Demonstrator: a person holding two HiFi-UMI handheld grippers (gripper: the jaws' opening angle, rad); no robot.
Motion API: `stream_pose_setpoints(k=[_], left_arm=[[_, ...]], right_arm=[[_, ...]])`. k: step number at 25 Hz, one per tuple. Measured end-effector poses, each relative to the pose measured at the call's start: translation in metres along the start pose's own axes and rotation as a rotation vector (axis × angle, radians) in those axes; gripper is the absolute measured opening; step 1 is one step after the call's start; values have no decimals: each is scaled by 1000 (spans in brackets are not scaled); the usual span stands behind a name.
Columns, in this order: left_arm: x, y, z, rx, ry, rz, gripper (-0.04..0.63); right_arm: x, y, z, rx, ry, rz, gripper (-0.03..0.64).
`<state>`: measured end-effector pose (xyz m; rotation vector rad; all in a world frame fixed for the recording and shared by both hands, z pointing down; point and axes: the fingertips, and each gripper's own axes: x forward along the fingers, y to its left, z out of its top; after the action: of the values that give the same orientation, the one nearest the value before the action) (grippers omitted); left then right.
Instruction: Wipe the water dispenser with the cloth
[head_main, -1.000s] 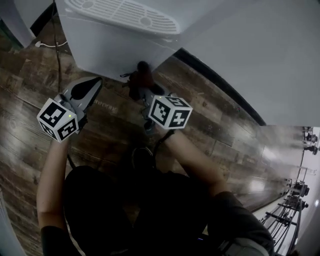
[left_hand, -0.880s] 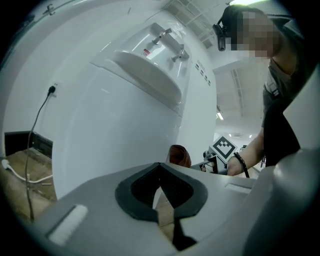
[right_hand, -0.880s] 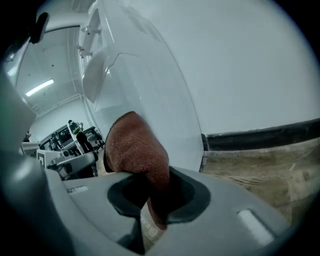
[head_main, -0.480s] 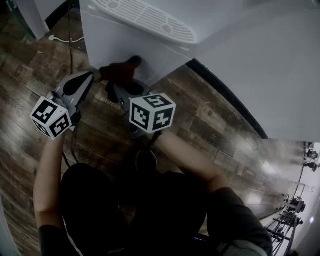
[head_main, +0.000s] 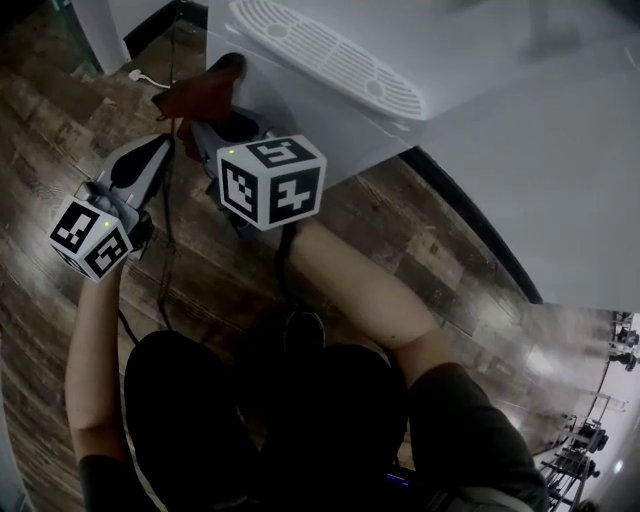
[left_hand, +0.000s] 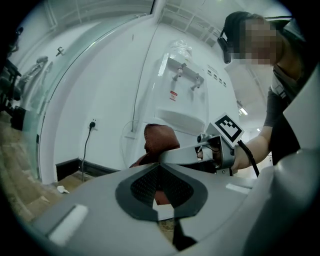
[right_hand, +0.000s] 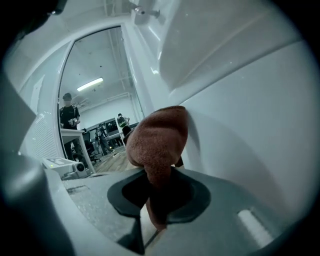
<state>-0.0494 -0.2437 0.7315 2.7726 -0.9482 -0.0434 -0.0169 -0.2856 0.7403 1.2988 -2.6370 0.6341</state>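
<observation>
The white water dispenser (head_main: 300, 115) fills the top of the head view, its grilled drip tray (head_main: 330, 60) above. A brown-red cloth (head_main: 203, 90) is pressed against the dispenser's lower front near its left corner. My right gripper (head_main: 222, 128) is shut on the cloth, and in the right gripper view the cloth (right_hand: 157, 140) bulges out of the right gripper (right_hand: 157, 192) against the dispenser's wall (right_hand: 240, 100). My left gripper (head_main: 160, 148) hangs just left of it, shut and holding nothing. The left gripper view shows the left gripper (left_hand: 160, 182), the cloth (left_hand: 159, 137) and the dispenser's taps (left_hand: 185, 77).
Dark wood floor (head_main: 60, 130) lies below. A white plug and cable (head_main: 140, 75) lie left of the dispenser, and a cord runs up to a wall socket (left_hand: 92, 123). A white wall (head_main: 520, 150) runs along the right. People and desks (right_hand: 67, 117) show far off.
The right gripper has carried the cloth up and left along the dispenser's front, toward its left corner. The left gripper has stayed beside it, still shut.
</observation>
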Motion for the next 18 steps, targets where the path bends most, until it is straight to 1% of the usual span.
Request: stream_pose_setpoints(k=[4, 7, 11, 15, 18], left_arm=[[13, -13, -7, -22, -4, -40, 11], [31, -32, -14, -35, 7, -94, 11], [59, -57, -16, -34, 15, -169, 11], [81, -73, -21, -46, 13, -208, 11], [91, -83, -25, -49, 14, -236, 11]], right_arm=[[-33, -24, 6, 44, -43, -54, 61], [-72, -46, 3, 70, -59, -105, 61], [-130, -78, -5, 33, -79, -210, 61], [-187, -108, -17, 65, -98, -306, 61], [-217, -129, -24, 99, -112, -370, 61]])
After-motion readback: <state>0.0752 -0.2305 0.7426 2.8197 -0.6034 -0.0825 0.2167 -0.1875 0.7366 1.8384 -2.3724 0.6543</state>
